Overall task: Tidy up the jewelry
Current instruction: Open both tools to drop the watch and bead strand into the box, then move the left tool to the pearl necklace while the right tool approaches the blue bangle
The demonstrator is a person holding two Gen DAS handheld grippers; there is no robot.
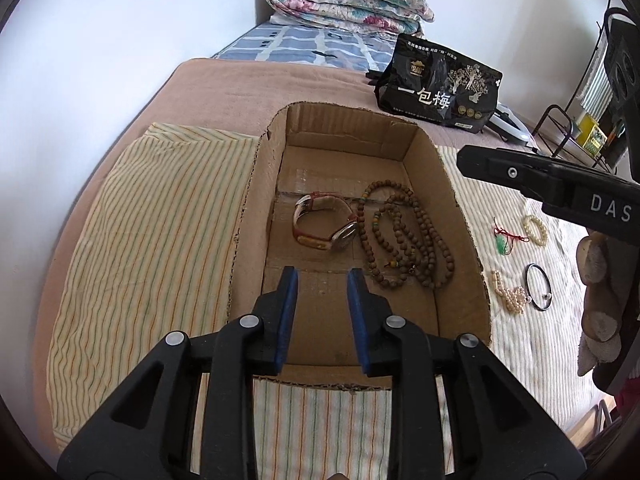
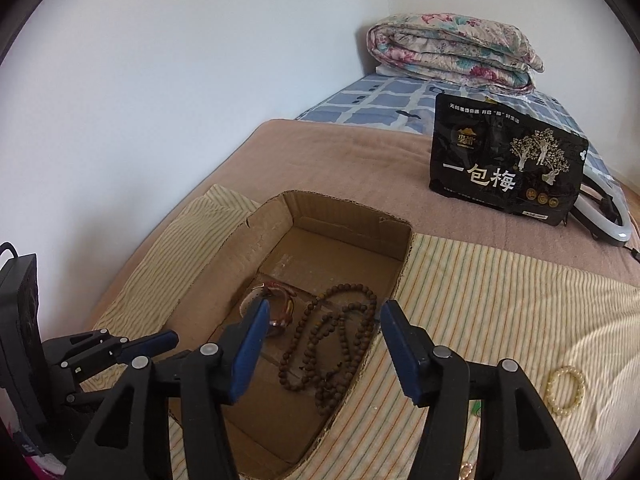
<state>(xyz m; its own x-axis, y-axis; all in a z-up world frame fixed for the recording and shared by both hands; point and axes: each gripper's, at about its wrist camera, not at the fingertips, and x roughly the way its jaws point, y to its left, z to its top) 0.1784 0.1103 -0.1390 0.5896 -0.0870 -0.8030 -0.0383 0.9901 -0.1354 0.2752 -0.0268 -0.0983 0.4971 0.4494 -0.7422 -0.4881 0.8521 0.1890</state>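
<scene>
An open cardboard box point(image 1: 256, 216) lies on a striped cloth on the bed. Inside lie a watch with a red strap point(image 1: 324, 222) and a long brown bead necklace point(image 1: 404, 236); both also show in the right wrist view, the watch point(image 2: 276, 300) and the necklace point(image 2: 332, 340). My left gripper point(image 1: 322, 280) is open and empty above the box's near end. My right gripper point(image 2: 324, 312) is open and empty over the box's right wall. Right of the box lie a cream bead bracelet point(image 1: 536, 230), a green pendant on red cord point(image 1: 505, 242), a pearl strand point(image 1: 508, 292) and a black bangle point(image 1: 540, 286).
A black snack bag point(image 1: 440, 84) stands behind the box. A folded floral quilt point(image 1: 348, 0) lies at the far end of the bed. A metal rack point(image 1: 568, 128) stands at the right. A white wall runs along the left.
</scene>
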